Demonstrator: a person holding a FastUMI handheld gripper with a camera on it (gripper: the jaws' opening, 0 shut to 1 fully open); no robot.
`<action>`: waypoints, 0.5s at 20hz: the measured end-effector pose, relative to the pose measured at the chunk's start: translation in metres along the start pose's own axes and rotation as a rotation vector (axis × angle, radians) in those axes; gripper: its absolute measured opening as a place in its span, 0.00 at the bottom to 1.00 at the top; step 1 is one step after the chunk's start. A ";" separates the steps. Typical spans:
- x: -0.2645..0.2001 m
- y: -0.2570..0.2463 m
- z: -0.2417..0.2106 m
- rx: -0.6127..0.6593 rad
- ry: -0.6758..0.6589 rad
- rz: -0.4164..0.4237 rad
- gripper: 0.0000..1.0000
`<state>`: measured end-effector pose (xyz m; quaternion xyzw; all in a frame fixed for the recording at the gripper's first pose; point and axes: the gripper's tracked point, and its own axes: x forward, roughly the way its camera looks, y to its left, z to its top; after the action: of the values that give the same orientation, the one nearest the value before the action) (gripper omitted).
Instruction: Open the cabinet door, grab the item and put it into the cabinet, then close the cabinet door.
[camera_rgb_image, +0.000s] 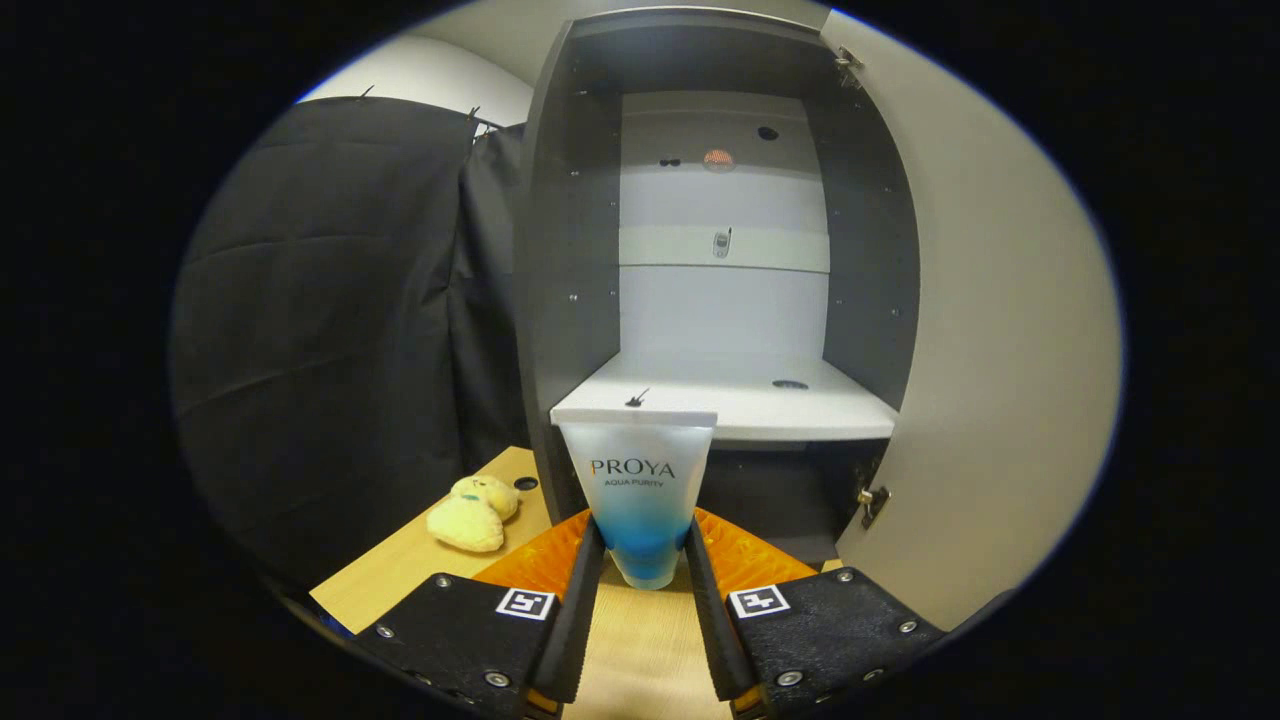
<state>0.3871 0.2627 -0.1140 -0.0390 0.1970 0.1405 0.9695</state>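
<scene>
The tube (640, 490) stands upright between the two fingers of the tongs (645, 560), its long axis vertical: the flat crimped end is up and the narrow blue end points down, toward the wooden surface (640, 650). The tongs are clamped on the tube, one finger pressing each side of its lower part. The crimped top edge sits level with the front lip of the white shelf (740, 400) inside the cabinet (570, 250), just before it.

Beyond the tube the cabinet stands open. Its door (990, 350) is swung out to the right side, with a hinge (872, 500) visible low on its inner edge. The shelf has open room across its width and depth; a small dark mark lies near its front left corner and a round hole toward the right. Dark side walls bound the compartment, and a pale back panel closes it.

To the left of the tongs, a yellow plush toy (472, 512) lies on the surface, well apart from the tube and beside the cabinet's left wall. Black cloth (330, 350) hangs behind it.
</scene>
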 end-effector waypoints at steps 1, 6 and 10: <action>0.006 -0.005 0.011 0.001 -0.009 0.000 0.49; 0.039 -0.021 0.061 0.019 -0.034 0.013 0.49; 0.071 -0.029 0.095 0.042 -0.047 0.019 0.49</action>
<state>0.4937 0.2656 -0.0546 -0.0133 0.1777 0.1465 0.9730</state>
